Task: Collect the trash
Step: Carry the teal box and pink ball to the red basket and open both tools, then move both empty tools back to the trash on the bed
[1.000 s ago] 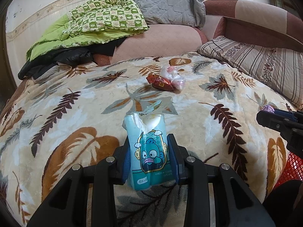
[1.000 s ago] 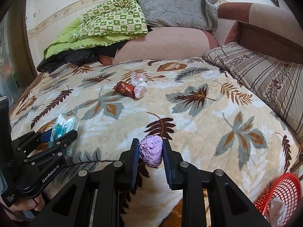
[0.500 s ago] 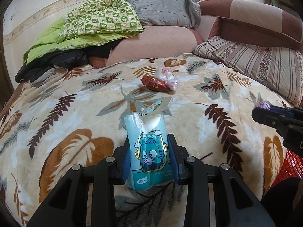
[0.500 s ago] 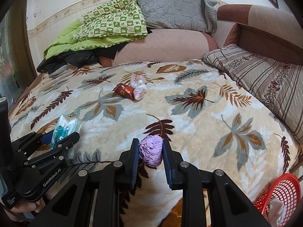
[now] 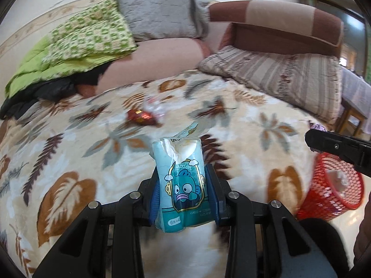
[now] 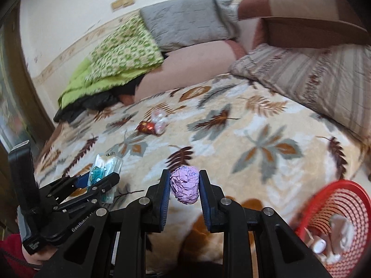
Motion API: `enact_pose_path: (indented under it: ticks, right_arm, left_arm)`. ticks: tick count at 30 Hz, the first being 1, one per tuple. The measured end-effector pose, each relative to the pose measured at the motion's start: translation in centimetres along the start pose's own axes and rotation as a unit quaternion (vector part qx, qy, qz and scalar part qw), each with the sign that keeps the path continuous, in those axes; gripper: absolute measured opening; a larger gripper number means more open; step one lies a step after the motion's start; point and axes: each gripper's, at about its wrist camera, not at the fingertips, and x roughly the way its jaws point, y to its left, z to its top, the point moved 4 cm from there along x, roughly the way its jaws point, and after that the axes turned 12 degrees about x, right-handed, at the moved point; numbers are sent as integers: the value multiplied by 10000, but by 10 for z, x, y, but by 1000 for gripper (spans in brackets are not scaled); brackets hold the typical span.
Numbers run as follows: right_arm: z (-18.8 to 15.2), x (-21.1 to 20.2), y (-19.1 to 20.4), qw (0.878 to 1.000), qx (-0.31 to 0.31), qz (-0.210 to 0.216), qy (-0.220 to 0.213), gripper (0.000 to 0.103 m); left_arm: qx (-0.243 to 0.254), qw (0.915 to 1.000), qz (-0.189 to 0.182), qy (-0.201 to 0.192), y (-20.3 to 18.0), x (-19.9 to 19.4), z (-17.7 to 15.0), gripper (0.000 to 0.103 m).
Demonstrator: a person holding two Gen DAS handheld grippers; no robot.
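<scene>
My left gripper [image 5: 182, 177] is shut on a torn teal tissue packet [image 5: 182, 185] with a cartoon fish, held upright above the bed. A crumpled purple paper ball [image 6: 184, 184] sits clamped in my right gripper [image 6: 184, 185], which is shut on it. The left gripper [image 6: 102, 180] with its packet [image 6: 105, 169] shows at the left of the right wrist view; the right gripper's finger [image 5: 334, 146] enters the left wrist view from the right. A red mesh basket [image 5: 331, 185] [image 6: 336, 217] stands on the floor at the bed's right, holding white scraps. A red wrapper [image 5: 140, 117] [image 6: 146, 127] and a clear plastic wrapper [image 5: 155, 106] [image 6: 160, 120] lie mid-bed.
The bed wears a leaf-print blanket [image 5: 69, 153]. A striped pillow [image 5: 273, 76] lies at the right. Green and grey quilts [image 5: 92, 39] and dark clothing [image 5: 37, 95] pile at the headboard. A person's hand in a red sleeve [image 6: 14, 254] holds the left gripper.
Both grippers have swung right toward the red basket, which now shows larger in both views. Each still holds its item. The frames are motion-blurred.
</scene>
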Motion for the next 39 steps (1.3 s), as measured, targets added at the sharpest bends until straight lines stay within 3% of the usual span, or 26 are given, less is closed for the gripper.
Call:
enact_pose_path:
  ticks: [4, 8, 12, 18, 21, 23, 26, 28, 32, 36, 39]
  right_arm:
    - [11, -43, -41, 9988, 390, -155, -271, 26]
    - [19, -85, -86, 9942, 819, -413, -563, 26]
    - [23, -122, -134, 9859, 1255, -732, -834, 26]
    - [22, -152, -189, 9723, 1757, -1104, -1074, 28]
    - [20, -156, -213, 9652, 2068, -1160, -1108, 28]
    - [19, -155, -225, 9613, 2213, -1253, -1059, 36]
    - [16, -157, -235, 9582, 2323, -1293, -1052, 48]
    - [15, -157, -235, 9595, 2287, -1263, -1055, 51]
    - [17, -151, -227, 9639, 2161, -1173, -1019, 51]
    - [18, -131, -198, 9744, 1899, -876, -832, 51]
    - [17, -110, -172, 9825, 1630, -670, -599, 51]
  left_arm:
    - [163, 9982, -547, -166, -31, -10, 24, 34]
    - [459, 9909, -1243, -241, -77, -15, 51, 34]
    - [618, 9792, -1924, -208, -127, -16, 72, 34]
    - [662, 9512, -3008, 176, -209, -4, 92, 35]
    - [762, 9388, -3340, 353, -243, 6, 94, 37]
    - [766, 9311, -3528, 530, -263, 15, 92, 46]
    - [719, 9274, -3614, 652, -267, 18, 88, 48]
    - [690, 9299, -3561, 609, -260, 18, 89, 54]
    - [519, 9412, -3303, 493, -227, 13, 87, 55]
    - [356, 9610, -2695, 509, -179, 13, 75, 60]
    - [157, 9701, -2335, 637, -141, 16, 62, 60]
